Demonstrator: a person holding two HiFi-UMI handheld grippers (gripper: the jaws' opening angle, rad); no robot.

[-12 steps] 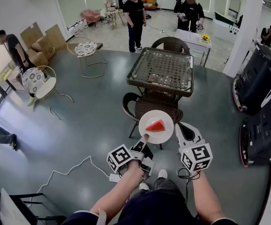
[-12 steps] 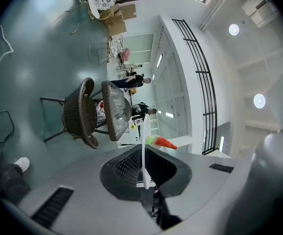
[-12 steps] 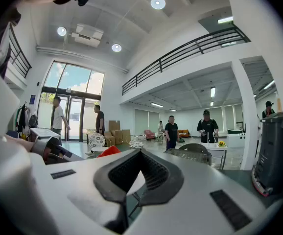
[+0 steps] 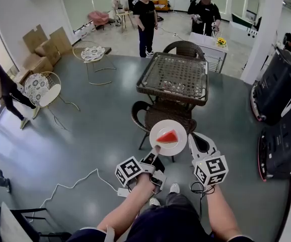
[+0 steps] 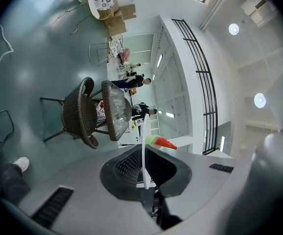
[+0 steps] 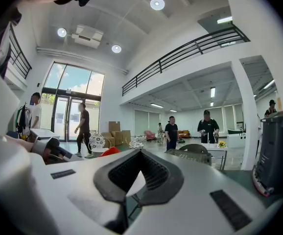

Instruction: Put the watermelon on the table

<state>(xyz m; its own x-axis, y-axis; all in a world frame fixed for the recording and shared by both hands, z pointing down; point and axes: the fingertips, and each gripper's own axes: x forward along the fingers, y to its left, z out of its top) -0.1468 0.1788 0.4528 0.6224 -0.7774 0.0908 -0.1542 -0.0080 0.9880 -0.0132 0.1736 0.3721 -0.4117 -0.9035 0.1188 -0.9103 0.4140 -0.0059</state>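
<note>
A red watermelon slice point(image 4: 167, 136) with a green rind lies on a white plate point(image 4: 160, 129). My left gripper point(image 4: 155, 148) is shut on the plate's near rim and holds it level above a wicker chair point(image 4: 155, 116). In the left gripper view the plate point(image 5: 144, 151) shows edge-on between the pads, with the watermelon slice point(image 5: 161, 142) beside it. My right gripper point(image 4: 194, 135) hangs just right of the plate, jaws together on nothing; the right gripper view shows the slice point(image 6: 109, 152) past its left jaw. The wicker table point(image 4: 174, 75) with a glass top stands beyond the chair.
Black machines point(image 4: 281, 115) stand close on the right. A white cable and power strip point(image 4: 85, 178) lie on the floor at lower left. A second chair point(image 4: 186, 47) sits behind the table. Several people point(image 4: 146, 19) stand at the back, and one point(image 4: 2, 87) walks at the left.
The person at the far left has walked toward the near side. Both grippers and the plate hold almost the same place.
</note>
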